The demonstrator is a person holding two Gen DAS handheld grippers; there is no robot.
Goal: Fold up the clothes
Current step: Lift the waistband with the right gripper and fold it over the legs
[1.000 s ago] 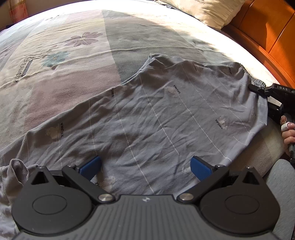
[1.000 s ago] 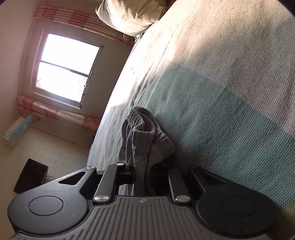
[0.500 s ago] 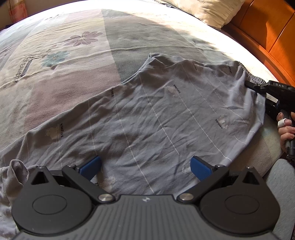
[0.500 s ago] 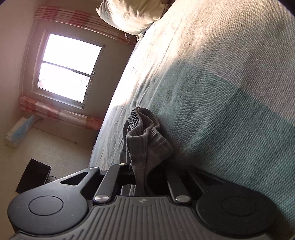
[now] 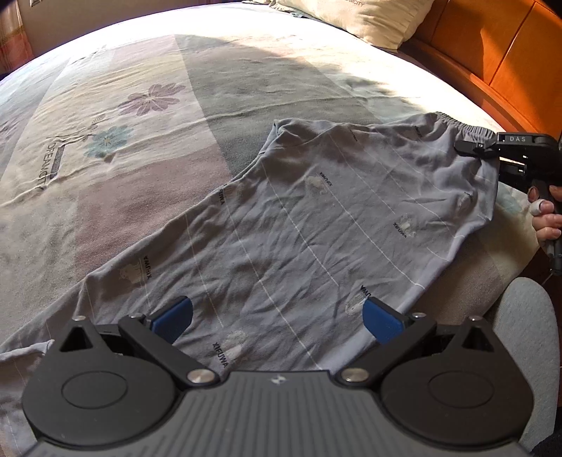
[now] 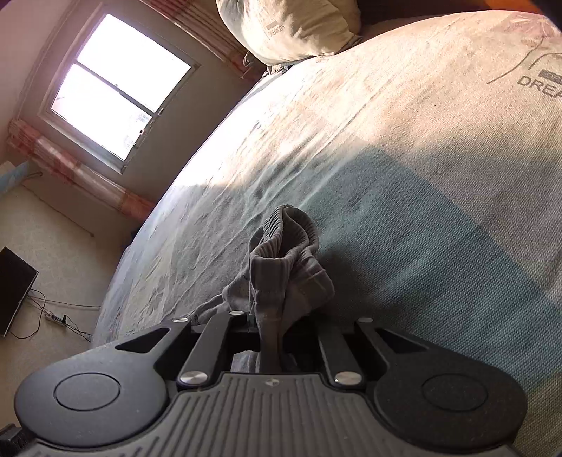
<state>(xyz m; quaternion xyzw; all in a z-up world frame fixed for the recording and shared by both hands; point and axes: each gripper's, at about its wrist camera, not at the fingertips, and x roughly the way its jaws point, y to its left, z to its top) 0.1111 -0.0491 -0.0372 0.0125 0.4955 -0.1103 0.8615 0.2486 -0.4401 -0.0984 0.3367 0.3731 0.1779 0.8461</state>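
Left wrist view: nearest the lens, along the bottom of the frame, the left tool (image 5: 277, 318) is hanging with its blue pads (image 5: 172, 318) spread wide, gripping nothing and pointing steeply down over the cloth. Filling the middle of the frame, the grey pyjama trousers (image 5: 316, 246) are lying spread and creased on the bed (image 5: 140, 105), one leg running to the lower left. At the right edge, the right tool (image 5: 470, 147) is pinching the elastic waistband (image 5: 453, 124), with the person's hand (image 5: 548, 218) wrapping its handle below. A pillow (image 5: 354, 17) is resting at the top.

Right wrist view: the jaws are pressing together on a bunched fold of waistband (image 6: 281, 267), angling gently down.

The step seems to be lifting the waist corner to begin a fold; next, the left tool probably needs its own hold on the fabric.
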